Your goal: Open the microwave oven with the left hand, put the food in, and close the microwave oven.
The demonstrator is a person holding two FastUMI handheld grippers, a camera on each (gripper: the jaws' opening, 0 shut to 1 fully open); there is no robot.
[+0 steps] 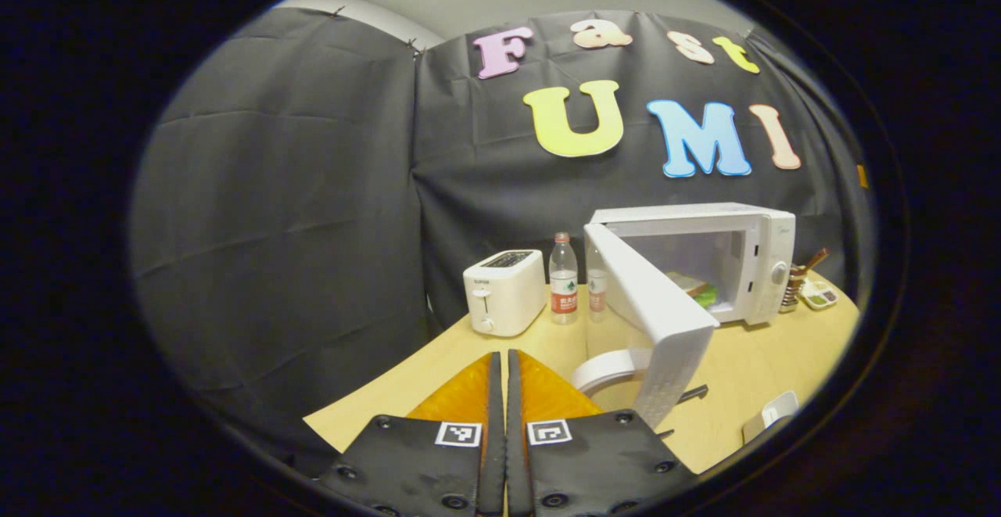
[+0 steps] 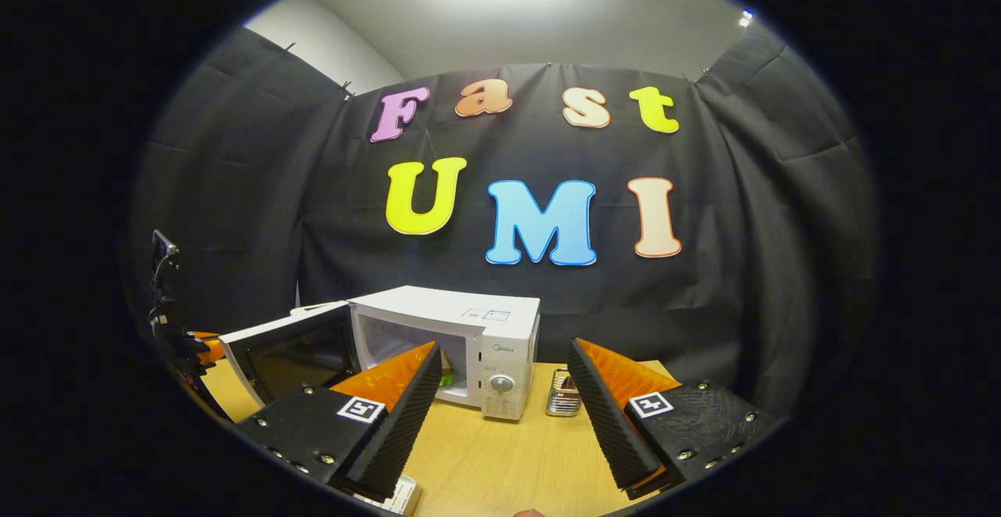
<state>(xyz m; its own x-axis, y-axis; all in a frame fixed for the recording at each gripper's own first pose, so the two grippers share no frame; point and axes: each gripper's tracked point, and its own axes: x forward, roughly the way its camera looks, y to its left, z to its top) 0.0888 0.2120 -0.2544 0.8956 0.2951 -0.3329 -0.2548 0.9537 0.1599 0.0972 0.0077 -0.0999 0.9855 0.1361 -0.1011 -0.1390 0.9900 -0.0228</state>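
The left gripper [image 1: 500,368], its two orange-backed fingers pressed together with nothing between them, hangs in front of the microwave oven [image 1: 751,259] and to the door side of it. The right gripper [image 2: 500,392], jaws spread wide and likewise empty, faces the oven's control panel from the wooden table [image 2: 508,454] in front of it.

The oven door [image 1: 657,321] stands swung out toward the left gripper, hinged on the side away from the control knob [image 2: 501,383]. Inside the lit cavity sits the food [image 1: 692,286], a flat packet with green showing at its edge, resting on the cavity floor toward the front. By that reading the food is in, and closing the door is what remains.

Beside the oven on the hinge side stand two water bottles [image 1: 563,278] and, past them, a white toaster [image 1: 504,290]. On the knob side sit a small metal holder [image 2: 565,393] and a tray of small items [image 1: 819,296].

The risk lies in the push. A shut gripper meeting the door near its hinge rather than its free edge would likely shove the oven backward or skew it on the table instead of swinging the door home. A sweep begun too wide could clip the bottles just behind the open door, and a soft push may leave the latch uncaught.
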